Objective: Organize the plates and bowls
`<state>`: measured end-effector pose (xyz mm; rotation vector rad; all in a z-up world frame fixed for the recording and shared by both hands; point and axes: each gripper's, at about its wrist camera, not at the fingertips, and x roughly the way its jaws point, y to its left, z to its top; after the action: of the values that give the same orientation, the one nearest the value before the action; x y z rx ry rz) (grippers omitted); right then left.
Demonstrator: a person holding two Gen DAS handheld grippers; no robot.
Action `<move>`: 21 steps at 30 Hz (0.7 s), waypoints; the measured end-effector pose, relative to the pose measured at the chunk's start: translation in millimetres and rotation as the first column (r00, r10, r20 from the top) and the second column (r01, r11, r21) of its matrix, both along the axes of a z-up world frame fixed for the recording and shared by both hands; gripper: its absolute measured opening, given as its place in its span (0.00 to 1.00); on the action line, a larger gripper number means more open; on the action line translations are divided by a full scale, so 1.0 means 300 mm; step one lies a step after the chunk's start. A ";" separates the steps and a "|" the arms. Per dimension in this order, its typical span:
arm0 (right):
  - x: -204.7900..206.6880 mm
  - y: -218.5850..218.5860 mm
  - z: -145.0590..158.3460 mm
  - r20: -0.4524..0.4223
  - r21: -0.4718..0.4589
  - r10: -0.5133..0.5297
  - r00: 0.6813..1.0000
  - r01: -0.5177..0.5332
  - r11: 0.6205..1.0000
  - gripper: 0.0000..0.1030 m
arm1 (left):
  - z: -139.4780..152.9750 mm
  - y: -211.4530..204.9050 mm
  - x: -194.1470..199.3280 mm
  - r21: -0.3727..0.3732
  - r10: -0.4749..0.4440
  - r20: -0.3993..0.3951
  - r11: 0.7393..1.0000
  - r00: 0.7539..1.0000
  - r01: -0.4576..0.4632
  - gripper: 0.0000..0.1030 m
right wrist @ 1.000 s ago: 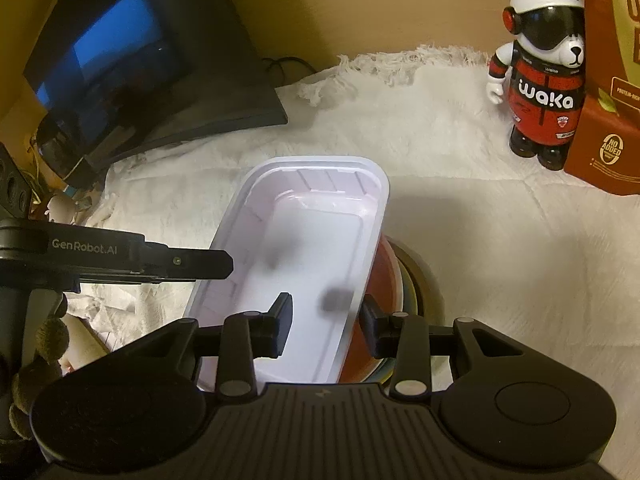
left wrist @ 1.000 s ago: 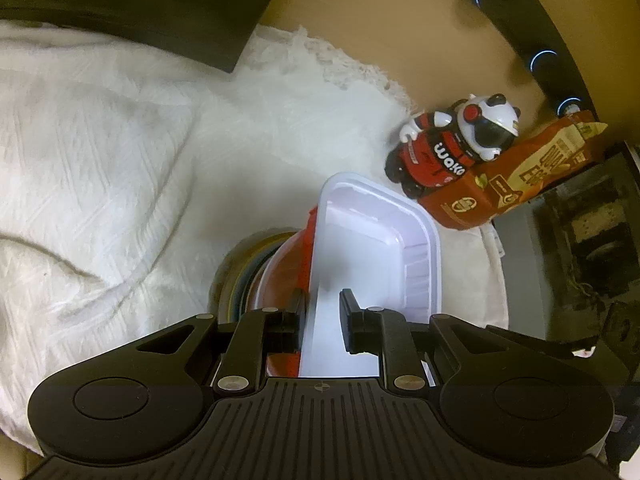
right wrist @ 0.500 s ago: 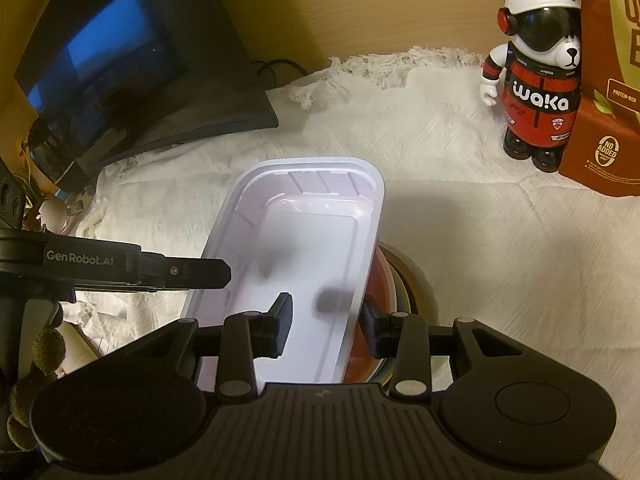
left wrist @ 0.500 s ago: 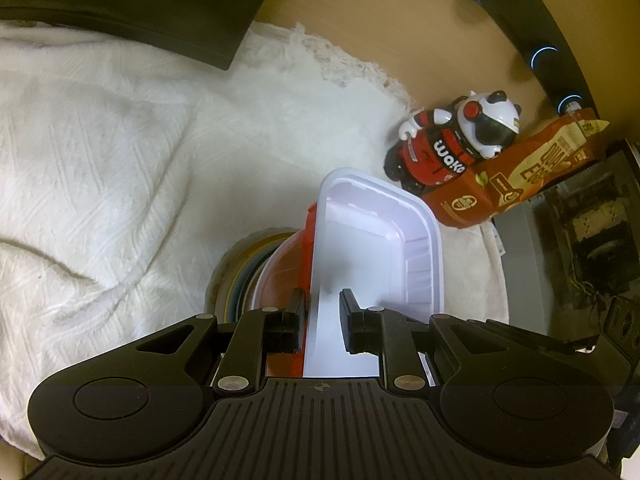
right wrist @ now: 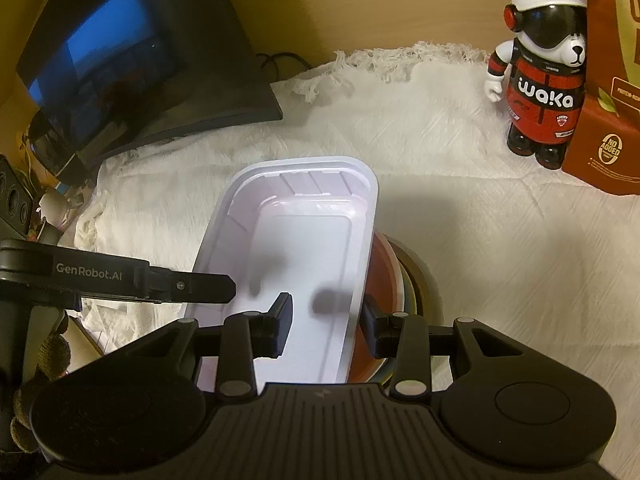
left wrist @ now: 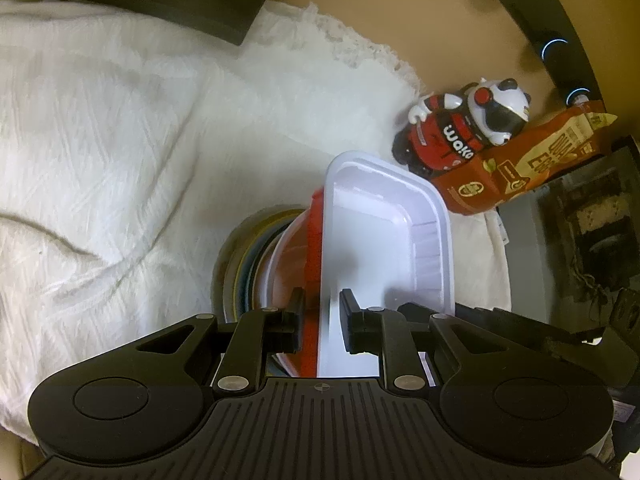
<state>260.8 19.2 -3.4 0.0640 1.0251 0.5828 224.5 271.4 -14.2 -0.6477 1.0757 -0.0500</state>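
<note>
- Stacking looks mostly done: a pile of round plates (left wrist: 240, 268), rims in olive, yellow and grey-blue, sits on the white textured cloth (left wrist: 104, 128) over the tabletop, toward its right half.
- On the pile rests a red bowl with a white rim (left wrist: 292, 256), and a white rectangular plastic tray (right wrist: 304, 248) lies across the top.
- Left gripper (left wrist: 320, 312) straddles the tray's left long wall, jaws narrowly apart; whether they actually pinch the wall I cannot tell.
- Right gripper (right wrist: 326, 320) straddles the right long wall, jaws clearly apart with a gap on each side.
- Tray overhangs the round stack at both ends, so I judge it set down or nearly so; letting go and backing off seems to remain.
- No other loose dishes show; a panda figurine in a red suit (right wrist: 540, 80) and a brown-red snack bag (right wrist: 608, 100) stand at the far right corner.
</note>
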 end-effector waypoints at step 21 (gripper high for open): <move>-0.246 -0.075 0.113 0.314 0.035 -0.261 0.913 0.263 0.964 0.43 | 0.152 -0.039 -0.210 0.236 -0.068 0.341 0.972 0.937 -0.015 0.18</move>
<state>187.2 -3.2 30.6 0.0964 0.6907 0.3288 161.5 259.5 31.6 -0.3902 0.7326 -0.0569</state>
